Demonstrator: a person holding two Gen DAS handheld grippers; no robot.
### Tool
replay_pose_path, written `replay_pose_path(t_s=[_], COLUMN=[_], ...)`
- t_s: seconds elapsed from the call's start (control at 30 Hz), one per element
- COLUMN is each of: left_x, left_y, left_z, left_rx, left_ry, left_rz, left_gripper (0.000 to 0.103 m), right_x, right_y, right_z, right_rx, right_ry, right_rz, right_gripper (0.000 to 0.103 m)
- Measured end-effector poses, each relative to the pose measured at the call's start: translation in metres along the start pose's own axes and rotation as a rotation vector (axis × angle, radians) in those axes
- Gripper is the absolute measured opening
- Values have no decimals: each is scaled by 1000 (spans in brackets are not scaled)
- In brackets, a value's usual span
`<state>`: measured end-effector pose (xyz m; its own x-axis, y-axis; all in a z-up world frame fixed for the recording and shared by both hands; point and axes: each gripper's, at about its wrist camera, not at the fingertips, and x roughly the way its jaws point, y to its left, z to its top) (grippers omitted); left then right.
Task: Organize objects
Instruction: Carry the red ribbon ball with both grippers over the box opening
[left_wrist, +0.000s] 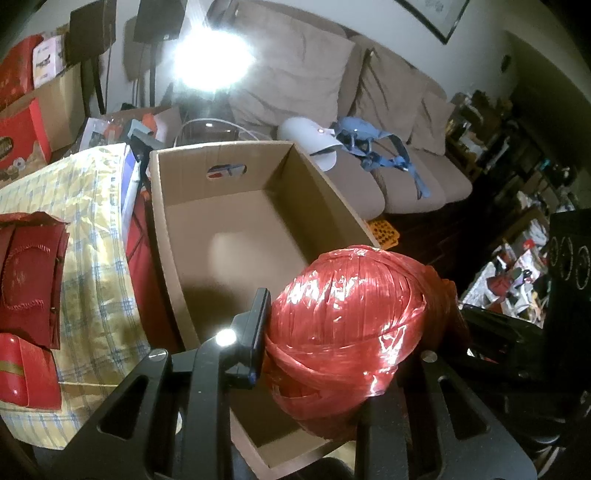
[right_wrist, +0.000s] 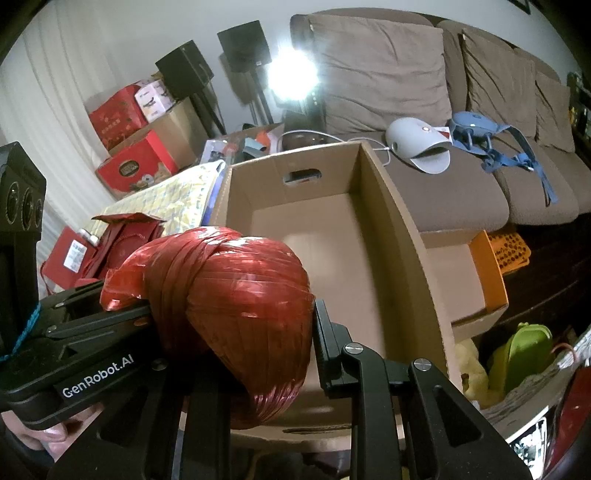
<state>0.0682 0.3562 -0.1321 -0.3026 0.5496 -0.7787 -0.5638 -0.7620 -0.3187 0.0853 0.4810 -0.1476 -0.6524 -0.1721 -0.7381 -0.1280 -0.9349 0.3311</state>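
A shiny red ball of plastic twine (left_wrist: 351, 317) (right_wrist: 236, 295) hangs over the near end of an open, empty cardboard box (left_wrist: 221, 151) (right_wrist: 295, 155). My left gripper (left_wrist: 343, 332) is shut on it: one finger (left_wrist: 260, 321) presses its left side and the other is hidden behind the ball. My right gripper (right_wrist: 240, 332) also clamps it, with one finger (right_wrist: 323, 332) against its right side. Each gripper appears in the other's view, the right gripper (left_wrist: 476, 325) at the ball's knotted end and the left gripper (right_wrist: 140, 310) under the ball's tail.
A brown sofa (right_wrist: 443, 177) behind the box carries a white device (right_wrist: 417, 144) and blue straps (right_wrist: 509, 155). A yellow checked cloth (left_wrist: 92, 229) with red envelopes (left_wrist: 29, 280) lies left of the box. An orange basket (right_wrist: 506, 251) and a green container (right_wrist: 524, 350) sit to its right.
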Motion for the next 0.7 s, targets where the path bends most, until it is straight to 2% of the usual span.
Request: replay_pose_path(t_s=[0.5,0.6,0.63,0.67,0.7], left_x=[0,0,-2,-3,-4], left_y=[3,2,-1,-6,-9], left_z=[-2,-3,-5,-8,-9], left_rx=[-34,-28,-21,1,17], left_ry=[35,46,41,34,20], left_rz=[23,-5,-30,-20,-3], left_gripper=[23,28,31,32,31], right_x=[4,6,7,9,9], right_y=[7,4,2,1,-2], right_z=[-1,-1,-1,-1,-2], right_rx=[-1,16,25,31,42], right_ry=[9,16,18,21,27], right_rz=[-8,-12,-45,-71,-48], right_gripper=[19,18,18,17,17])
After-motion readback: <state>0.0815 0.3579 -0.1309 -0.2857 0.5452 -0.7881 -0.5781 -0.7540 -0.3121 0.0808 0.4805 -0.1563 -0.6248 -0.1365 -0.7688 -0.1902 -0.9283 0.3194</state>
